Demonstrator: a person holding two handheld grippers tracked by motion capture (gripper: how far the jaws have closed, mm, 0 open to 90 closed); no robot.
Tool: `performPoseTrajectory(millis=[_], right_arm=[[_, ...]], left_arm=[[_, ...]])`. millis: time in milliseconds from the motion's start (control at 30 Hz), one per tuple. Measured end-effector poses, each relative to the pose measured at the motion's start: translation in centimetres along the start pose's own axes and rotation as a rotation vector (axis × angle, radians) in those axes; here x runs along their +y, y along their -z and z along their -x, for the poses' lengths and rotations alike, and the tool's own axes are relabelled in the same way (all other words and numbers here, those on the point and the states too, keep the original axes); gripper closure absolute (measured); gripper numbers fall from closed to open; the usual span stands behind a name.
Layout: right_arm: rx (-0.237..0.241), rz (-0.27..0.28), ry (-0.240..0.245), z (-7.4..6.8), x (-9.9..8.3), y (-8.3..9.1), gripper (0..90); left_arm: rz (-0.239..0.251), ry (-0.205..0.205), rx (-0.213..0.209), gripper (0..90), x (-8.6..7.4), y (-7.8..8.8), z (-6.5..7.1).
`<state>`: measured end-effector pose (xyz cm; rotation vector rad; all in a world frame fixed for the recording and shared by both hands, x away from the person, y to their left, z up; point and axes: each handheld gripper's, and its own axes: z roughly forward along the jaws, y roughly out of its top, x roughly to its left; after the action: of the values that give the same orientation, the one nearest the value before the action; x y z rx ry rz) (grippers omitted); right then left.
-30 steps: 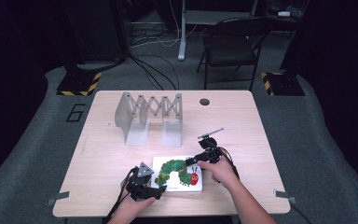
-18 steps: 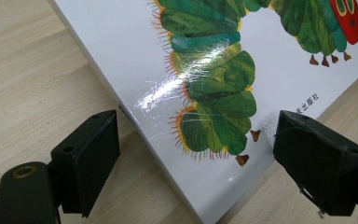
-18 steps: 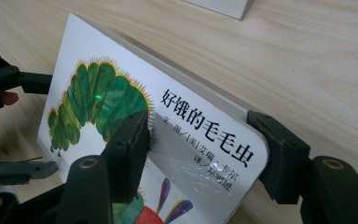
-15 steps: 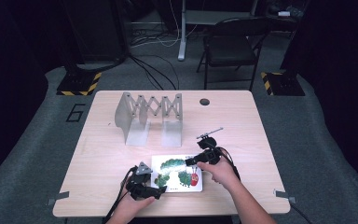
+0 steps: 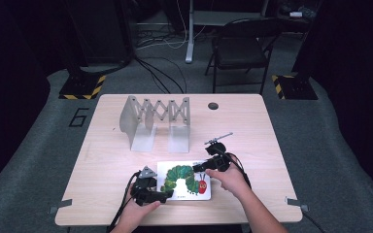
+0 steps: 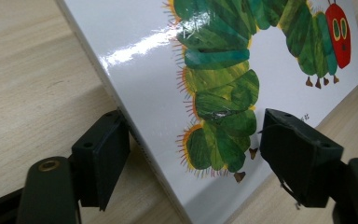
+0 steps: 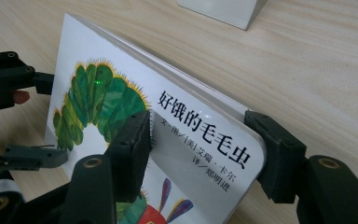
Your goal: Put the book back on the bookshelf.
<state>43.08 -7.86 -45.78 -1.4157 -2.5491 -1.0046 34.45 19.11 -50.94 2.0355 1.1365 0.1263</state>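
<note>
White book (image 5: 184, 180) with green caterpillar, red head, black grippers, pale wood table (image 5: 252, 126), grey bookend (image 5: 155, 119)

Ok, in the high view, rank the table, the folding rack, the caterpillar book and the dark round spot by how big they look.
1. Table
2. Folding rack
3. Caterpillar book, not far behind the rack, and nearer the camera
4. Dark round spot

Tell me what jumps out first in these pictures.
The white book with its green caterpillar lies at the table's near edge, one corner tilted up between the right gripper's jaws. The left gripper straddles its other end. Behind stands a grey accordion rack.
</note>
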Motion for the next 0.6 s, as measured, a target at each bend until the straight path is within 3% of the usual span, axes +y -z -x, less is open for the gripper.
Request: performPoseTrajectory(millis=[267,333,433,600], right_arm=[[-0.01,0.033,0.049,-1.2,0.4,1.0,45.6],[-0.004,0.052,0.054,-1.7,0.5,1.3,46.3],[0.003,0.081,0.08,-2.1,0.7,1.8,46.2],[0.026,0.107,0.082,-2.6,0.8,2.1,45.3]], left_arm=[[0.029,0.002,0.055,37.4,0.6,1.4,-0.5],[0.06,0.01,0.078,40.2,0.7,1.8,-0.4],[0.087,-0.014,0.111,44.5,1.1,2.7,-0.5],[0.146,0.006,0.118,49.2,1.5,4.0,-0.8]])
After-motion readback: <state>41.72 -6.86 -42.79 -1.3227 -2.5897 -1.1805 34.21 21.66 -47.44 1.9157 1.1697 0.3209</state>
